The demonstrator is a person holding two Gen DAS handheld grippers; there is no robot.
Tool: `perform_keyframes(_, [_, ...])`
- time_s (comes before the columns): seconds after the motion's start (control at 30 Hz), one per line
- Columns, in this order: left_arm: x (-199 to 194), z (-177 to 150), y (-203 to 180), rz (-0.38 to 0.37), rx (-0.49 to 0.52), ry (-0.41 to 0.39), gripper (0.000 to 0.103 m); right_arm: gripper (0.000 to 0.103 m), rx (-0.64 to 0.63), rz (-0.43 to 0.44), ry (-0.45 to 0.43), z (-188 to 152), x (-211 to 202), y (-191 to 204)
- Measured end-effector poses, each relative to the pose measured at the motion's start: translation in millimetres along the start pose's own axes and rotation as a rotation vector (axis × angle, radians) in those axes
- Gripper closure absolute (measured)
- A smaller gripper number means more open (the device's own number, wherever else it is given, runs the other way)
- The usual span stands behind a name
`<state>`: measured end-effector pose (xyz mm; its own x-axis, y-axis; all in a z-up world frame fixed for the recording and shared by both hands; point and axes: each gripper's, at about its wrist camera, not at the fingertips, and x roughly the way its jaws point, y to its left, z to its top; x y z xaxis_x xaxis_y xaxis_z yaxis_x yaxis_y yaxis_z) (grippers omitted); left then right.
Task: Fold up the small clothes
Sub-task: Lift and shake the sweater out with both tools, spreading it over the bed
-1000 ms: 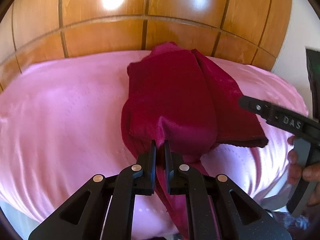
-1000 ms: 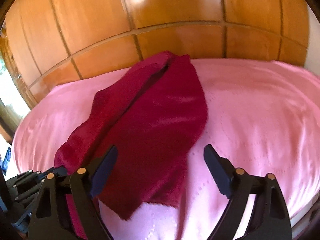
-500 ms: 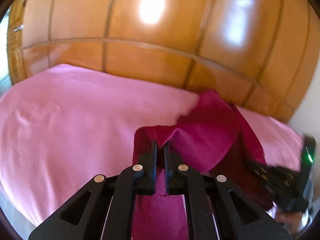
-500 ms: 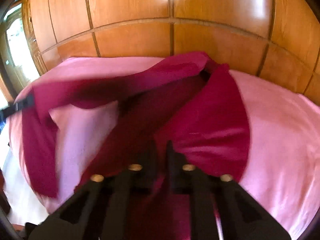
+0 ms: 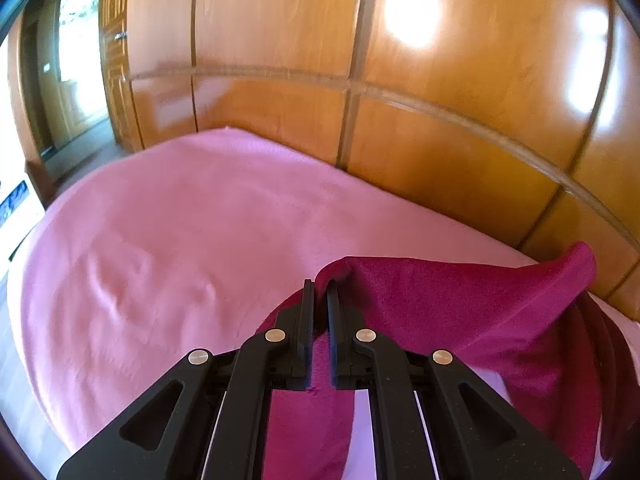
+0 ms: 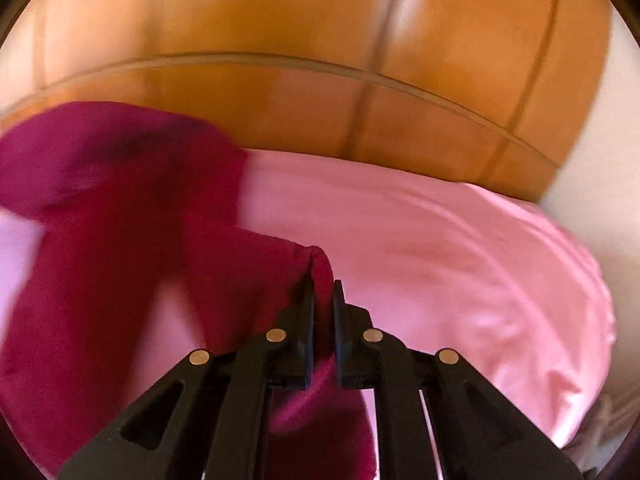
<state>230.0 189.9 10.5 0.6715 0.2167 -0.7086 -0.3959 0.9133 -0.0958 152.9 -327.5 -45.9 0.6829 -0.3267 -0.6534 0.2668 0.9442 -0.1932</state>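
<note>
A dark red garment hangs stretched between my two grippers above a pink bed sheet. My left gripper is shut on one corner of it; the cloth runs off to the right and hangs down below the jaws. My right gripper is shut on another corner of the garment, which spreads to the left, blurred by motion, with pink sheet showing beyond it.
A glossy wooden panelled wall rises just behind the bed. A doorway and window lie at the far left. The bed's edge drops off at the left and at the right.
The right gripper closed on the garment's corner. Both grippers lifted the cloth off the sheet and swung apart, spreading it out between them.
</note>
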Motion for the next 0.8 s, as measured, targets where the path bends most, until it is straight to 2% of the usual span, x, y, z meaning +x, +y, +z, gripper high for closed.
perform_keyframes(0.1, [9,9,-4,0.057,0.01,-0.005,0.098,0.096,0.044,-0.096,0.049,16,35,-28])
perform_keyframes(0.13, [7,10,-6,0.056,0.013,-0.007,0.091,0.096,0.049,-0.122,0.063,20,44,-34])
perform_keyframes(0.17, [2,10,-6,0.055,0.006,-0.019,0.071,0.095,0.052,-0.14,0.074,22,51,-40])
perform_keyframes(0.2, [-3,8,-6,0.062,-0.001,-0.036,0.059,0.089,0.063,-0.175,0.086,26,59,-48])
perform_keyframes(0.23, [-13,5,-6,0.07,-0.014,-0.078,0.047,0.068,0.08,-0.21,0.09,29,65,-55])
perform_keyframes(0.3, [-24,-5,-7,0.022,-0.005,-0.094,0.047,0.046,0.134,-0.214,0.073,32,62,-67])
perform_keyframes(0.37, [-32,-22,-15,-0.083,0.028,-0.063,0.047,0.047,0.177,-0.147,0.044,30,48,-73])
perform_keyframes(0.43, [-32,-40,-27,-0.195,0.061,-0.003,0.049,0.047,0.214,0.035,0.035,21,28,-62])
perform_keyframes(0.47, [-31,-51,-33,-0.25,0.074,0.034,0.057,0.047,0.225,0.146,0.051,16,20,-53])
perform_keyframes(0.5, [-27,-60,-41,-0.305,0.085,0.079,0.061,0.047,0.241,0.308,0.092,7,13,-39])
perform_keyframes(0.57, [-13,-84,-61,-0.446,0.082,0.209,0.072,0.049,0.257,0.534,0.158,-12,6,-14])
perform_keyframes(0.6, [-10,-92,-69,-0.482,0.078,0.247,0.075,0.049,0.256,0.643,0.2,-24,2,3])
perform_keyframes(0.7, [4,-118,-95,-0.611,0.044,0.377,0.077,0.056,0.267,0.841,0.321,-53,1,41])
perform_keyframes(0.73, [6,-122,-100,-0.633,0.038,0.396,0.077,0.058,0.272,0.878,0.344,-59,2,48])
perform_keyframes(0.8, [11,-132,-112,-0.655,0.013,0.434,0.077,0.06,0.261,0.895,0.344,-66,1,60])
